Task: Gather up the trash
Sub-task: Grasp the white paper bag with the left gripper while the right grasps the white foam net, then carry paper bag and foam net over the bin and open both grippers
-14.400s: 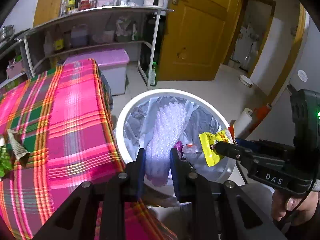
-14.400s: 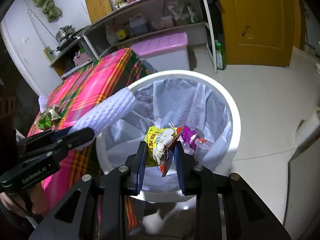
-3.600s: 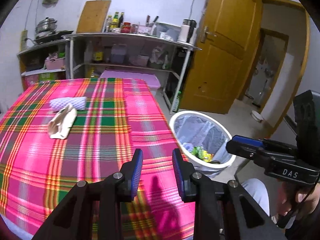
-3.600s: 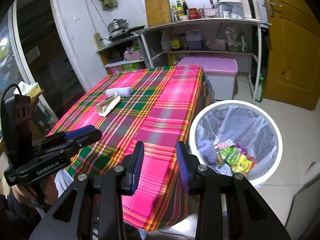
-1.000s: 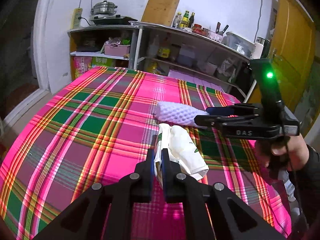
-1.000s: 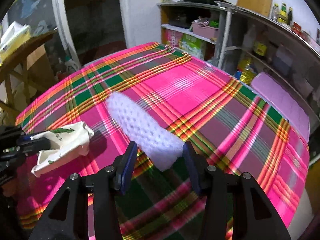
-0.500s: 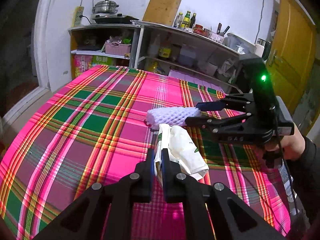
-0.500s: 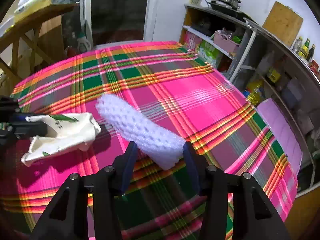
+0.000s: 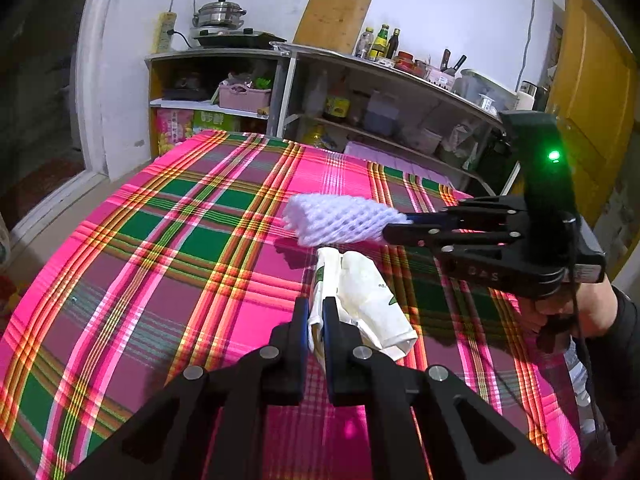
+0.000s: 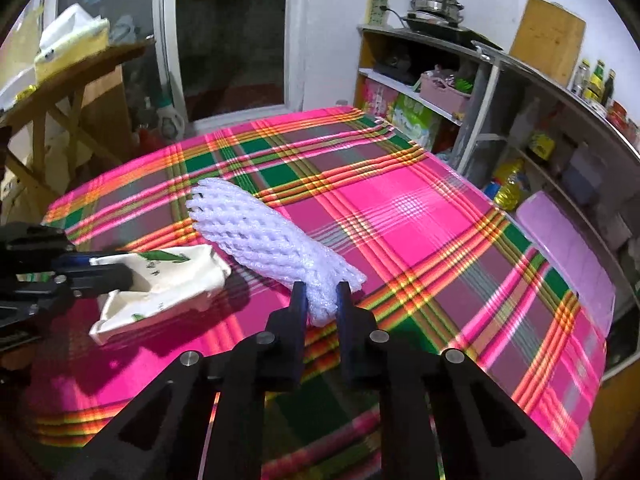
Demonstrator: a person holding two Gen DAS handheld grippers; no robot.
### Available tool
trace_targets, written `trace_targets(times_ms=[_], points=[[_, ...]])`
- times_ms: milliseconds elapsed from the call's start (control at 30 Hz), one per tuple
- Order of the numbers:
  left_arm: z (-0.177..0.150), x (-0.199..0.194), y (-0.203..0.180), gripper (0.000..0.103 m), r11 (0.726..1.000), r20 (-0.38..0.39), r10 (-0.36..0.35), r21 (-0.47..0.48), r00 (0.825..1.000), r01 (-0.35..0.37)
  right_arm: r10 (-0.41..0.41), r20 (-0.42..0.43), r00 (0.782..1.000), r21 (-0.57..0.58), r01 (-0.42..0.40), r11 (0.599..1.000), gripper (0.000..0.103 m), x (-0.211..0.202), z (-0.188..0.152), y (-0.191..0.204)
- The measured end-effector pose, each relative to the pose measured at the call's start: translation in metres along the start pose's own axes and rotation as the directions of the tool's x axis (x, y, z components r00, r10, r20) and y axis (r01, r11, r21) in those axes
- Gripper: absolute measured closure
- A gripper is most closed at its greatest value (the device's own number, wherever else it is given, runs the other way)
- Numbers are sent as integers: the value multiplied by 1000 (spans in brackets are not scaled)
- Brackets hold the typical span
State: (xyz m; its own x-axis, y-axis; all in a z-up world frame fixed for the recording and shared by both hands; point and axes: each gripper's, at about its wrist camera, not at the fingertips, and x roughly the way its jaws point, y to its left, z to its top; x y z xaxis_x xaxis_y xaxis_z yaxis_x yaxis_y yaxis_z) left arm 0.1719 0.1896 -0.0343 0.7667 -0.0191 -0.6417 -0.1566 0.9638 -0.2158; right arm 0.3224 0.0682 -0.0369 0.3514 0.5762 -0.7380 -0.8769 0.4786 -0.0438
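Observation:
My left gripper [image 9: 315, 322] is shut on a crumpled white paper cup [image 9: 360, 300] with green print, held low over the plaid tablecloth [image 9: 160, 248]. It also shows in the right wrist view [image 10: 160, 284], with the left gripper [image 10: 100, 274] at the left edge. My right gripper [image 10: 322, 298] is shut on one end of a white foam fruit net [image 10: 260, 228], lifted off the cloth. In the left wrist view the net [image 9: 340, 218] hangs from the right gripper [image 9: 396, 228] just above the cup.
The table with the pink and green cloth [image 10: 400, 208] fills both views. Metal shelves with bottles and boxes [image 9: 380, 112] stand behind it. A wooden side table [image 10: 72, 92] stands at the far left. A yellow door [image 9: 592, 92] is at the right.
The right gripper has closed on the foam net and lifted it off the cloth. The left gripper stays shut on the paper cup, nearly in place.

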Motion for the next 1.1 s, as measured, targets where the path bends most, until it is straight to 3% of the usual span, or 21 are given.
trace_targets(times_ms=[367, 767, 1100], points=[[-5, -34, -31, 97, 1000, 33, -11, 12, 999, 11, -66, 48, 997, 192, 56, 980, 89, -83, -44, 5], [-24, -67, -99, 97, 992, 31, -98, 89, 995, 95, -150, 57, 987, 379, 118, 918, 88, -165, -119, 13], [-46, -81, -158, 97, 971, -2, -169, 174, 986, 167, -201, 64, 977, 484, 146, 863, 88, -210, -169, 18]])
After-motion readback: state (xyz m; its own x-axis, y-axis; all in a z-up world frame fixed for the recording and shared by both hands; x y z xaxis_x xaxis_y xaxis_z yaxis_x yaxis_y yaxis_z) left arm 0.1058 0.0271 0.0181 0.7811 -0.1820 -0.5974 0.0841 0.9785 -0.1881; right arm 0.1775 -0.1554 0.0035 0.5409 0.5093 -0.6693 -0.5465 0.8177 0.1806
